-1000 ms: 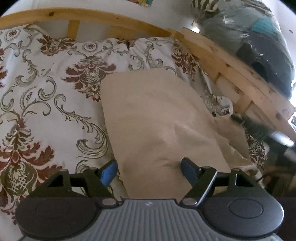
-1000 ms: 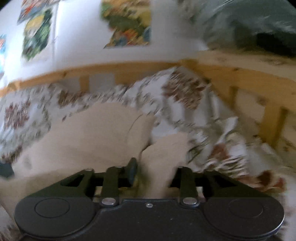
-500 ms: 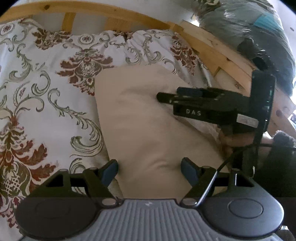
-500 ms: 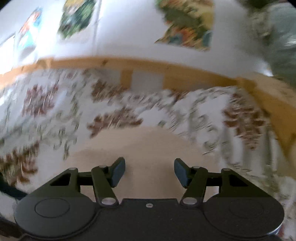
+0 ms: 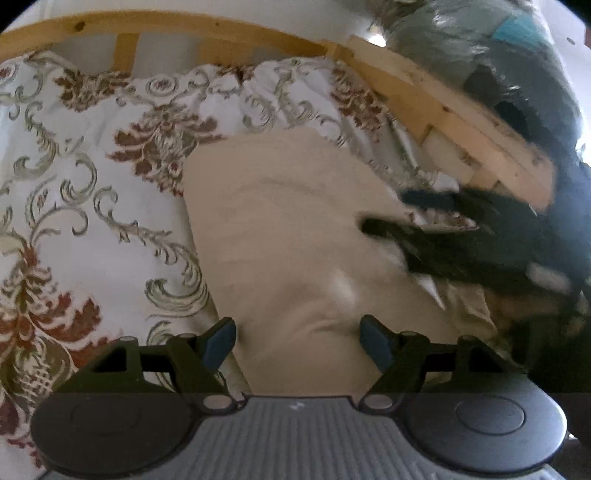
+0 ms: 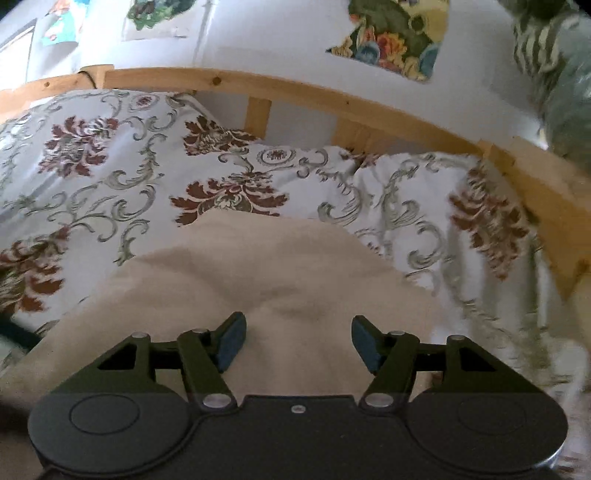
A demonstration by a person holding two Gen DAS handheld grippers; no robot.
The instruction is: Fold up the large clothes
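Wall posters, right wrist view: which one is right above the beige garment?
The floral poster at upper right, with dark green leaves and orange and blue blooms. The other posters hang further left, above the patterned bedspread, not the beige garment.

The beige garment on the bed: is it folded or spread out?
Folded: the beige garment lies as a compact panel with straight edges on the floral bedspread.

1. Right gripper (image 5: 384,212), seen from the left wrist: motion-blurred; finger outlines indistinct.
2. Beige garment (image 5: 295,236): near end hidden behind both gripper bodies; right edge covered by the blurred gripper.
3. Dark bundle (image 5: 498,74) beyond the bed rail (image 5: 461,122): contents indeterminable.
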